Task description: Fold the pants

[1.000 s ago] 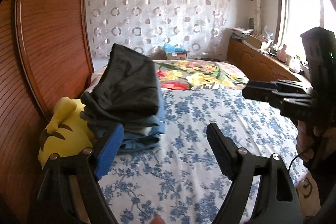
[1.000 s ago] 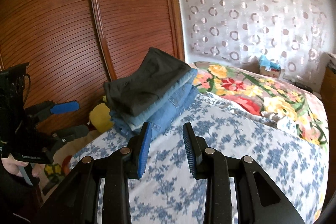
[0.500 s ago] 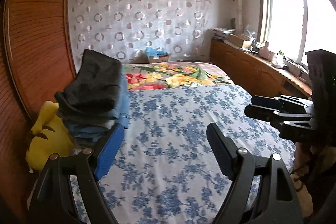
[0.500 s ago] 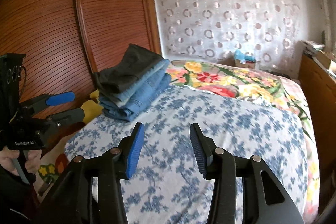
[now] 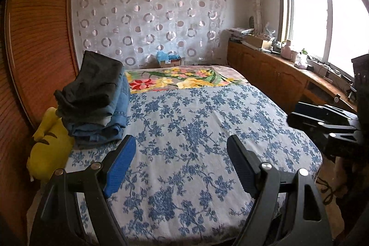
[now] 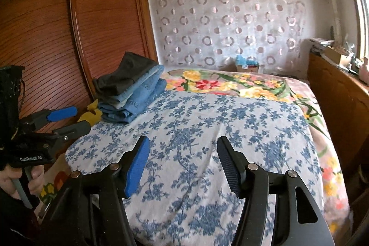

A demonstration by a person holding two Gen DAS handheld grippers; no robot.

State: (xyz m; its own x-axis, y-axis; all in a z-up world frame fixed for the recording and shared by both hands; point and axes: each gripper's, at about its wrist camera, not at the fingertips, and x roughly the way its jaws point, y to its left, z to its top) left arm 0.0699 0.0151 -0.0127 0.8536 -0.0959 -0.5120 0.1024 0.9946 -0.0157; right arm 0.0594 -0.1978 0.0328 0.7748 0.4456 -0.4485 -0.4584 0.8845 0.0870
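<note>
Pants (image 5: pixel 92 103), apparently several pairs, sit stacked; left gripper (image 5: pixel 182 163) gapes empty, right gripper (image 6: pixel 182 160) has just been widening, empty.

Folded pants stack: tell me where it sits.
The folded pants stack sits at the bed's left edge in both views, beside the yellow plush toy, before the wooden wardrobe.

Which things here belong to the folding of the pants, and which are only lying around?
For the job:
- stack of folded pants
- left gripper, empty
- right gripper, empty, jaws just been opening
- blue floral sheet, the work surface

Lying about:
- yellow plush toy
- flowered blanket
- cardboard box
</note>
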